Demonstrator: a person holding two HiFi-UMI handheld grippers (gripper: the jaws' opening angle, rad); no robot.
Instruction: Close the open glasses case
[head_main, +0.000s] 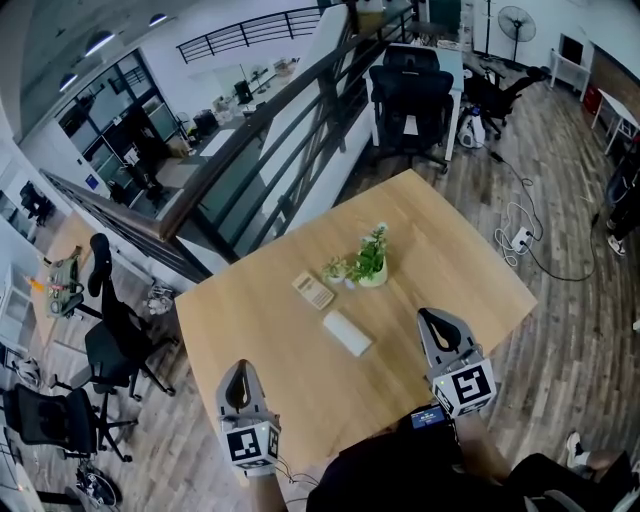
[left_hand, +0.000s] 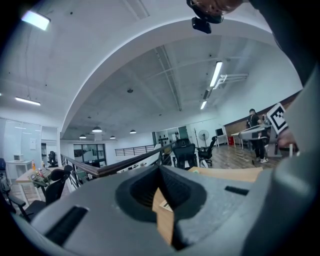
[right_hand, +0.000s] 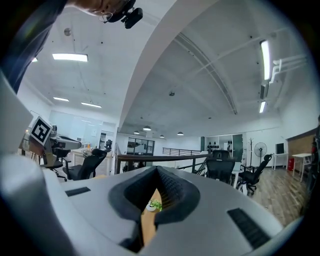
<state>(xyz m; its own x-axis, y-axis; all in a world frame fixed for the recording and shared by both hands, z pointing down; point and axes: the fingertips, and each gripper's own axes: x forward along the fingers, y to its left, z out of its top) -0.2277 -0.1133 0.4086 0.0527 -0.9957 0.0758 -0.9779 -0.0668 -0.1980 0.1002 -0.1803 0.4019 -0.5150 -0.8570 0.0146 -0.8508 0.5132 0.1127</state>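
Wooden counter (head_main: 250, 310) carries everything. Left gripper (head_main: 240, 370) and right gripper (head_main: 430, 318) sit at its near edge, both with jaws closed and nothing in them. White glasses case (head_main: 347, 332) lies flat mid-counter, ahead of and between them, well apart from both, nearer the right one; its lid looks down. Potted plant (head_main: 371, 260) stands beyond it, and a tan flat item (head_main: 313, 290) is just behind it.

This is an open-plan office. Black swivel chairs (head_main: 411, 90) stand on wood flooring (head_main: 540, 330). A railing (head_main: 262, 118) overlooks desks (head_main: 190, 165) on the level below.
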